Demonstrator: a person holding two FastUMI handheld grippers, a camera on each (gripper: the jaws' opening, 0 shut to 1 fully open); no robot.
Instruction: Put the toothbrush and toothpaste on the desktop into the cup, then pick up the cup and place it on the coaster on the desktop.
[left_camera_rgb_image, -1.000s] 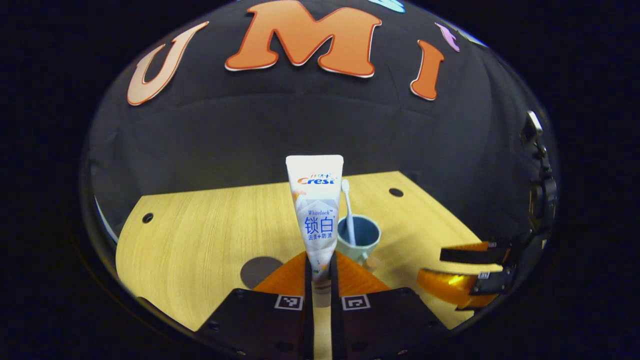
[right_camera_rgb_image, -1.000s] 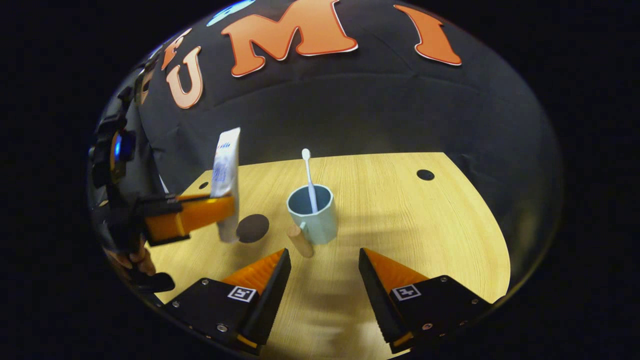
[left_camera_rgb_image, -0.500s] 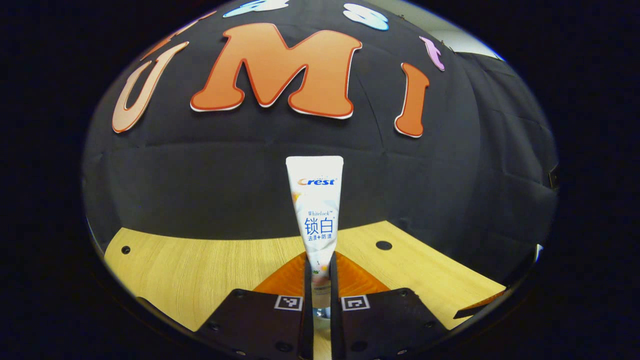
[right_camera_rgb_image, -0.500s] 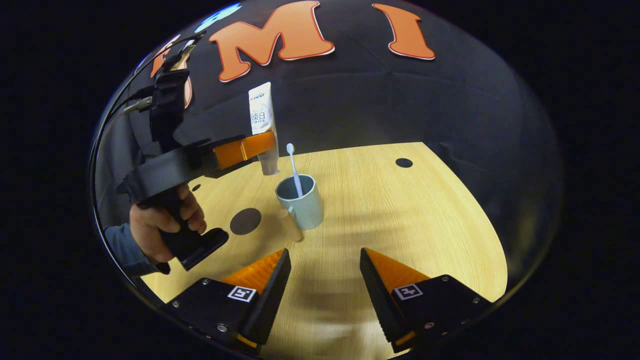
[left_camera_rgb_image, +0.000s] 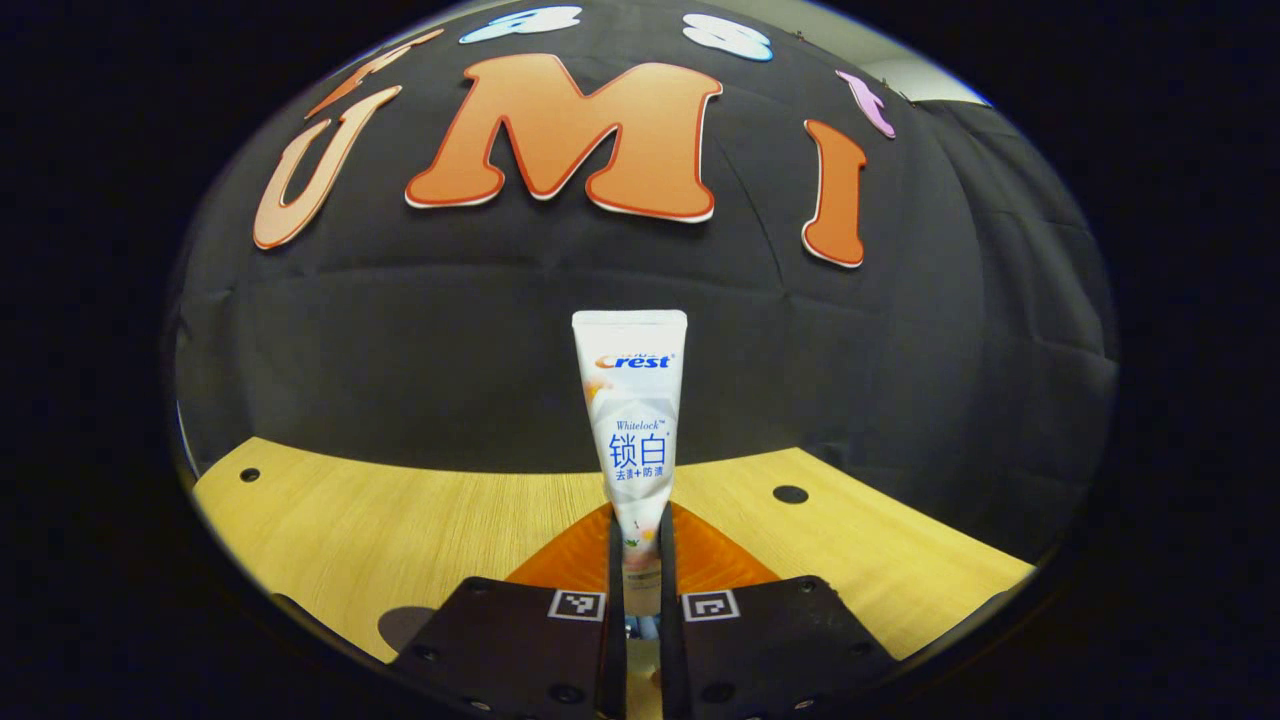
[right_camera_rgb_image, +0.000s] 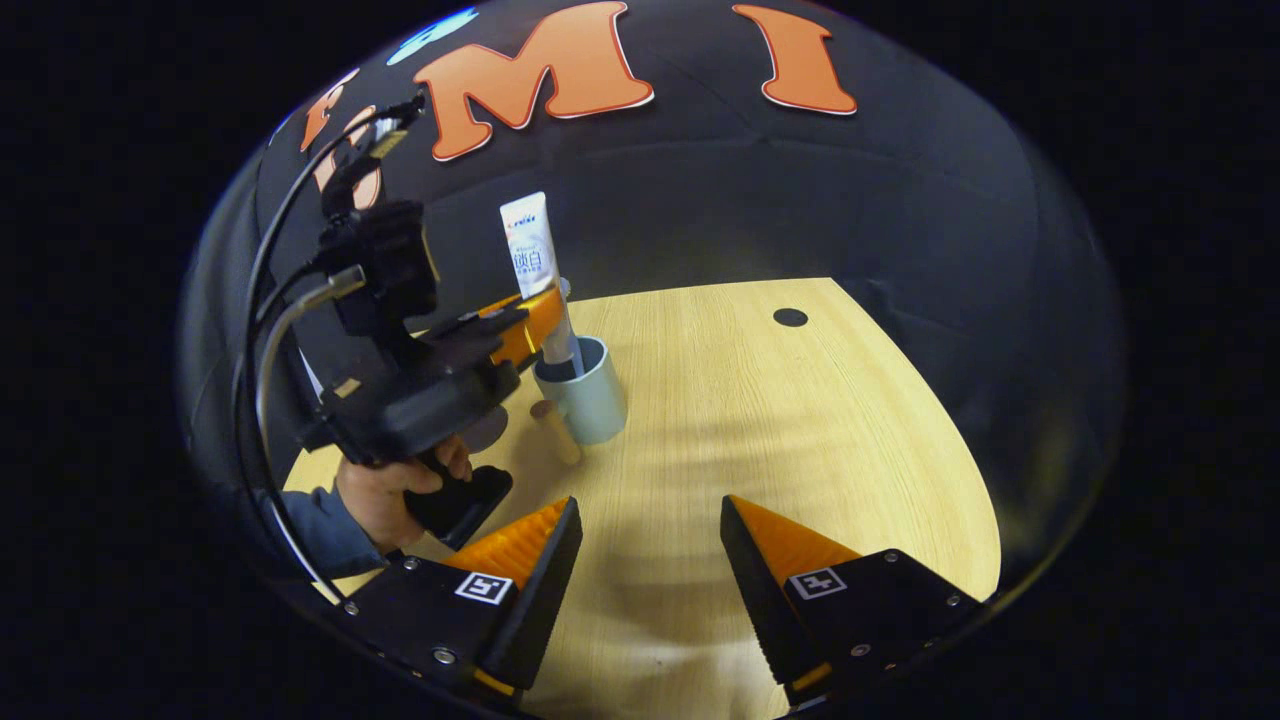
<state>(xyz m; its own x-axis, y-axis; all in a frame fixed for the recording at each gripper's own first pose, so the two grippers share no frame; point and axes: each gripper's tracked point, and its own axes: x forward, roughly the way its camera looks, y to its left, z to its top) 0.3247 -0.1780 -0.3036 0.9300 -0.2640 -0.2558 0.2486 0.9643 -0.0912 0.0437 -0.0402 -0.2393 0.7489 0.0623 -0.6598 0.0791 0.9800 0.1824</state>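
My left gripper (left_camera_rgb_image: 640, 560) is shut on the lower part of a white toothpaste tube (left_camera_rgb_image: 630, 420), which stands upright with its crimped end up. In the right gripper view the left gripper (right_camera_rgb_image: 535, 320) holds the toothpaste tube (right_camera_rgb_image: 530, 245) over the pale blue cup (right_camera_rgb_image: 590, 400), and the tube's cap end dips inside the rim. The white toothbrush (right_camera_rgb_image: 564, 290) stands in the cup, mostly hidden behind the tube. The cup's wooden handle (right_camera_rgb_image: 555, 430) points toward me. My right gripper (right_camera_rgb_image: 650, 530) hovers open over the wooden desktop (right_camera_rgb_image: 780, 430), near the front and well apart from the cup.
A dark round coaster (right_camera_rgb_image: 492, 428) lies left of the cup, mostly hidden by the left gripper's body and the hand (right_camera_rgb_image: 385, 490) holding it. The desktop has small round holes (right_camera_rgb_image: 790, 317) near its far edge. The black booth wall stands close behind.
The left gripper carried the toothpaste from left of the cup to above it, then lowered the cap end into the cup. The right gripper stayed open and drew back slightly.
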